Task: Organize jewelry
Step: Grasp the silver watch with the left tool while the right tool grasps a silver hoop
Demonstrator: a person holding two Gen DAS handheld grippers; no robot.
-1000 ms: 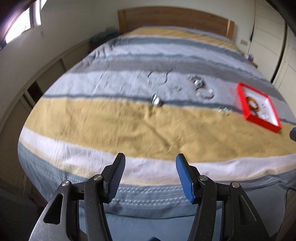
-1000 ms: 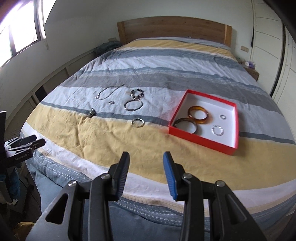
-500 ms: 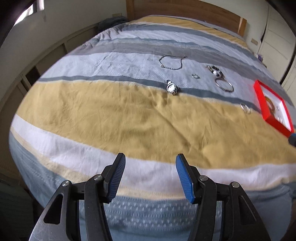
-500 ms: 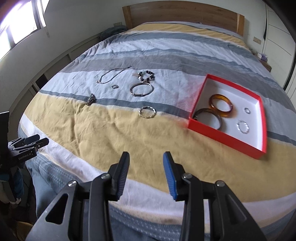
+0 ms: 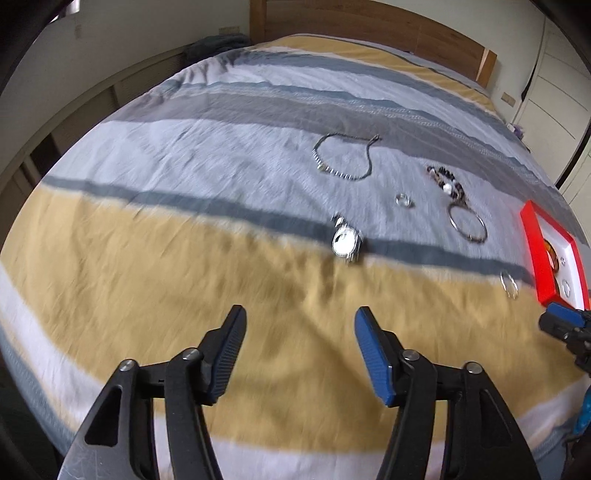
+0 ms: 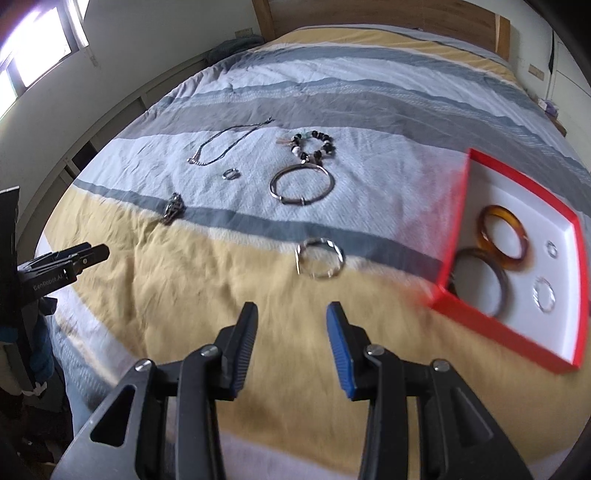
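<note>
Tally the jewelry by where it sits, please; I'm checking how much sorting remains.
Loose on the bedspread: 6 (necklace, small ring, watch, beaded bracelet, metal bangle, silver hoop)
In the red box: 4 (amber bangle, dark bangle, hoop, tiny ring)
Total: 10

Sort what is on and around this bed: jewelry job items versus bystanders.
Job:
red tray with white lining
amber bangle
dark bangle
silver bangle
black-and-white beaded bracelet
thin chain necklace
silver wristwatch
small silver ring
wire hoop

Bystanders:
striped duvet
wooden headboard
</note>
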